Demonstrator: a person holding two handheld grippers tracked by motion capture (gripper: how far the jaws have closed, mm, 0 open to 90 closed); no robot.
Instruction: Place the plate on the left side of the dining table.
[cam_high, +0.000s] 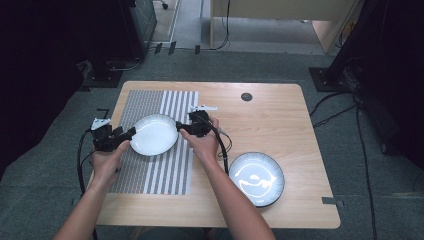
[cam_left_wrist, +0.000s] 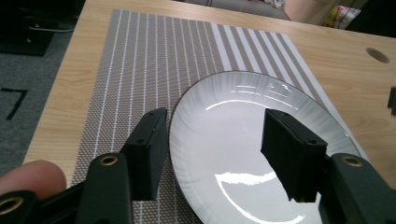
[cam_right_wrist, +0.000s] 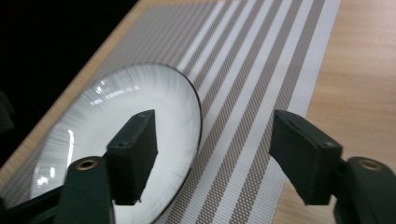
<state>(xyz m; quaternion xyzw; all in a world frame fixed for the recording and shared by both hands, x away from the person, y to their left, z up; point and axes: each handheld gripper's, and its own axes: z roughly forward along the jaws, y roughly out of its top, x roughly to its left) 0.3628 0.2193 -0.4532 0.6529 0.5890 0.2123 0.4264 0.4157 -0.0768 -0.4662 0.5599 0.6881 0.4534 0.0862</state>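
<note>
A white plate (cam_high: 154, 134) with a thin dark rim lies on a striped mat (cam_high: 170, 172) in the left half of the counter (cam_high: 280, 115), nearer the left edge than the middle. The mat runs from the far edge toward the near edge, and the plate sits on its far half.

The left claw (cam_high: 131, 133) meets the plate from the left edge side. In the left gripper view its jaws stand apart, one outside the rim over the mat and the other over the plate's inner face (cam_left_wrist: 243, 154), so the rim passes between them. Whether either jaw touches the plate cannot be told. A fingertip (cam_left_wrist: 30, 177) shows at the bottom left of that view.

The right claw (cam_high: 181, 126) comes at the plate from the opposite side. In the right gripper view its jaws are wide apart: one hangs over the plate (cam_right_wrist: 116, 140) and the other over the mat (cam_right_wrist: 261, 84), well off the rim. It clamps nothing.

The left hand (cam_high: 106, 161) and right hand (cam_high: 205, 145) each hold their gripper, with the forearms coming in from the near edge.

A second plate (cam_high: 256, 178), white inside with a dark outer rim, rests on bare wood near the near right corner, well apart from the mat. A small dark round hole (cam_high: 246, 97) sits in the counter near the far edge.
</note>
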